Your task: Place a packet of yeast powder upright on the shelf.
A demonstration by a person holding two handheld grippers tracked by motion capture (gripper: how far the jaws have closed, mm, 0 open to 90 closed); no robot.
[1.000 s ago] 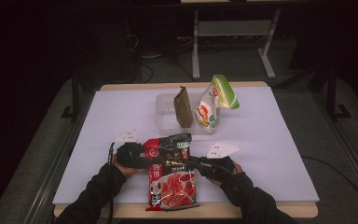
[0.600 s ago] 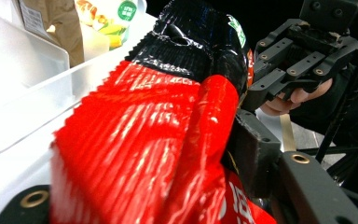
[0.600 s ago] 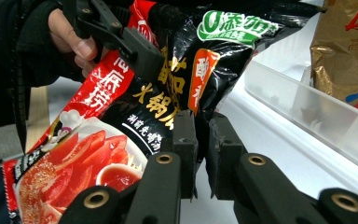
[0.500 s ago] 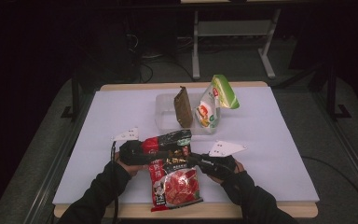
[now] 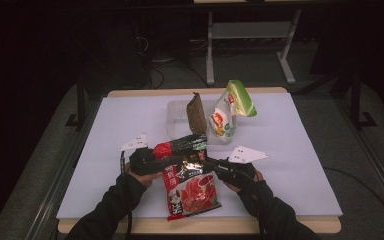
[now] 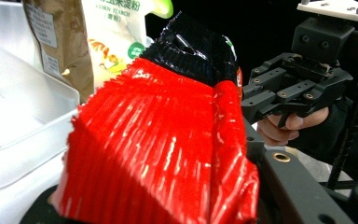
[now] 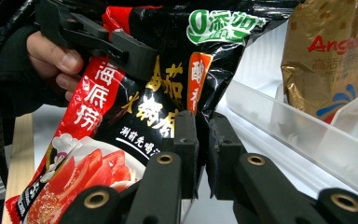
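A red and black soup-base packet (image 5: 190,182) with a tomato picture hangs between my two grippers near the table's front edge. In the high view my left gripper (image 5: 166,161) grips its top left part. My right gripper (image 5: 208,164) pinches its right edge. In the right gripper view the jaws (image 7: 203,135) stand nearly together with the packet's (image 7: 135,116) black edge between them. The left gripper view shows the crinkled red back of the packet (image 6: 168,140) close up, and the other gripper (image 6: 293,88) beyond it.
A clear plastic container (image 5: 176,120) stands just behind the packet. A brown yeast packet (image 5: 196,112) and a white and green corn starch bag (image 5: 228,111) lean in it. The white table sheet (image 5: 105,145) has room left and right.
The packet's top has risen a little toward the container and its lower end has swung slightly right. Both grippers have stayed on it.
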